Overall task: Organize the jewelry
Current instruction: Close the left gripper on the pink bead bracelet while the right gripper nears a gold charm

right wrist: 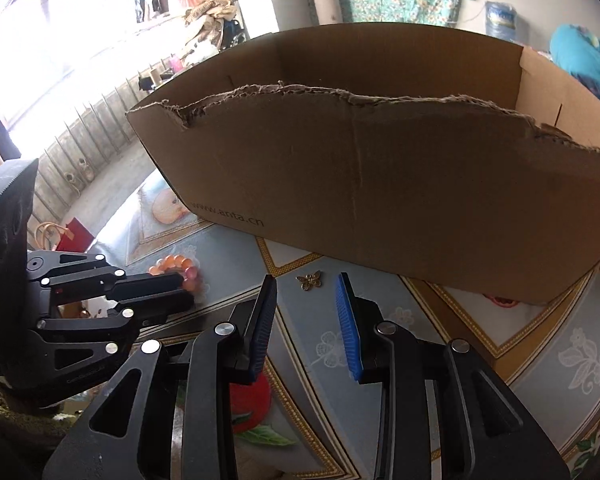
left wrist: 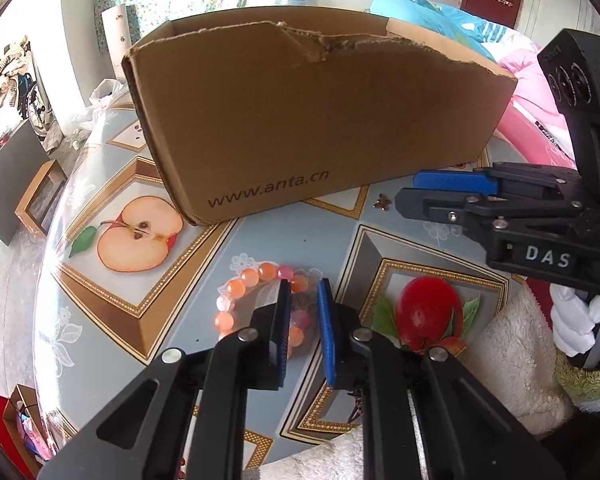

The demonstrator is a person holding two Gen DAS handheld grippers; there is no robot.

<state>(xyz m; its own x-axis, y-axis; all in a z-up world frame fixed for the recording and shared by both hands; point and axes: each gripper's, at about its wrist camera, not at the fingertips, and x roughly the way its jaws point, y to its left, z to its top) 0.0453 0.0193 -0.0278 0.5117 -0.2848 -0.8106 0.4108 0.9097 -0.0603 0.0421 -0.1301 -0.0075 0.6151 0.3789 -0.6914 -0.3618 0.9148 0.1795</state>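
A bracelet of orange and pink beads (left wrist: 236, 286) lies on the fruit-print tablecloth (left wrist: 284, 240). My left gripper (left wrist: 304, 288) stands over it with its jaws narrow, and the bracelet's right side sits pinched between the pads. The right wrist view shows that gripper (right wrist: 186, 290) on the beads (right wrist: 176, 262). A small gold butterfly charm (right wrist: 310, 281) lies flat near the cardboard box (right wrist: 380, 180). My right gripper (right wrist: 307, 280) is open, the charm just ahead of its tips, nothing between the pads. In the left wrist view it (left wrist: 406, 191) points at the charm (left wrist: 382, 202).
The open box (left wrist: 320, 120), torn along its rim, fills the far side of the table. A white fluffy cloth (left wrist: 512, 360) covers the near right corner, beside a white-gloved hand (left wrist: 576, 320). The table's rounded edge (left wrist: 48, 280) drops off at left. Pink bedding (left wrist: 536, 92) lies beyond.
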